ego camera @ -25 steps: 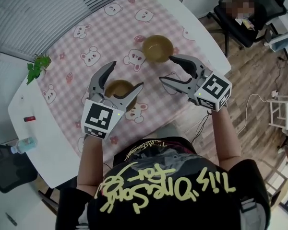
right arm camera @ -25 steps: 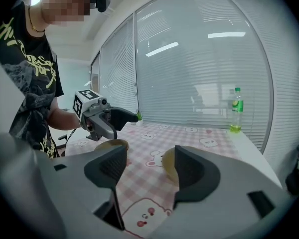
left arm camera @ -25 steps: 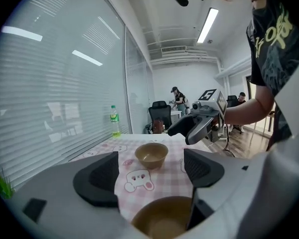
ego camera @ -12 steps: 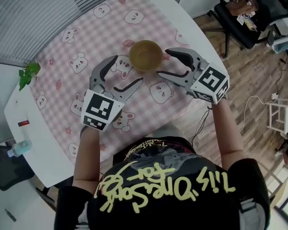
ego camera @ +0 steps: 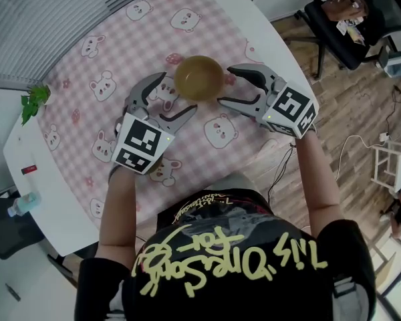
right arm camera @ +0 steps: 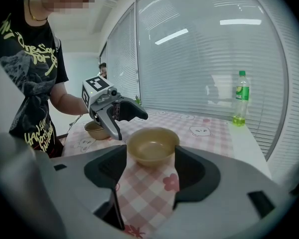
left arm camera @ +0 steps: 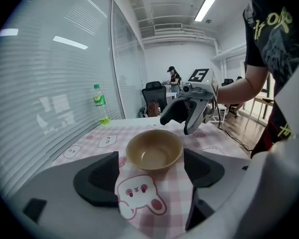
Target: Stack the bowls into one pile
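Note:
One tan bowl stands upright on the pink checked cloth, between my two grippers. My left gripper is open at the bowl's left and my right gripper is open at its right; neither touches it. In the left gripper view the bowl sits just ahead of the open jaws, with the right gripper beyond it. The right gripper view has that bowl at its jaw tips. A second tan bowl rests behind and below the left gripper; the head view hides it.
A green bottle stands near the table's far end by the blinds. A small plant, a red item and a lying bottle are on the white table's left part. An office chair stands off to the right.
My left gripper has left the near bowl and moved forward to the far one. My right gripper has closed in on that bowl from the other side. Both stay open.

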Demonstrator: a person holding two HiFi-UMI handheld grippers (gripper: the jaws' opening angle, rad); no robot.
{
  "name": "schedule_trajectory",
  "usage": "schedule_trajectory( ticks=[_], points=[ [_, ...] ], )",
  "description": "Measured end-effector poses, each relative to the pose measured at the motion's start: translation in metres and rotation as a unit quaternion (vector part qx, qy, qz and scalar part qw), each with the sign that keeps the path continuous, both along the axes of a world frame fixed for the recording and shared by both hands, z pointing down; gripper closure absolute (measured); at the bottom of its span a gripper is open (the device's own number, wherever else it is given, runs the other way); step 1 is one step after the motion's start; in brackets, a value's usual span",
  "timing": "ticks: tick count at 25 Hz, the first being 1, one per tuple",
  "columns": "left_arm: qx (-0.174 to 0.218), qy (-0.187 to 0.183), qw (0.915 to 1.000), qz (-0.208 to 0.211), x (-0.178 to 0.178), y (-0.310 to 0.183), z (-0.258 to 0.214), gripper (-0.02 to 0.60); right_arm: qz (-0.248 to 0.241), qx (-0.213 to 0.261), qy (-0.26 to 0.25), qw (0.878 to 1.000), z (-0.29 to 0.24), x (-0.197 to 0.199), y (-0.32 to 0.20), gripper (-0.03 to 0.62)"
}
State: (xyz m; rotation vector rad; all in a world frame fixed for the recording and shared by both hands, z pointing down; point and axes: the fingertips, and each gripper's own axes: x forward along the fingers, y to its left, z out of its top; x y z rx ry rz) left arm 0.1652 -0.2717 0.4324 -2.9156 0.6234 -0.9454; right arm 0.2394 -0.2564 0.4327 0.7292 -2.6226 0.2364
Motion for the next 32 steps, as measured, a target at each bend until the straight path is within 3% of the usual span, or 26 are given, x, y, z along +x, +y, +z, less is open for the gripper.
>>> schedule_trajectory(
  ticks=[11, 15, 32],
  points=[
    [-0.035, -0.082, 0.995, 0.044, 0.01, -0.003, 0.026, 0.17, -0.034, 0.002, 0.031, 0.999, 0.018, 0.001, -0.005, 0.309],
    [-0.049, -0.103, 0.9926, 0.042, 0.01, -0.005, 0.032, 0.172, -0.04, 0.003, 0.032, 0.999, 0.019, 0.0, -0.005, 0.309],
    [-0.072, -0.096, 0.9921, 0.036, 0.011, -0.008, 0.037, 0.176, -0.048, -0.001, 0.018, 0.999, 0.022, -0.006, -0.008, 0.309]
  ],
)
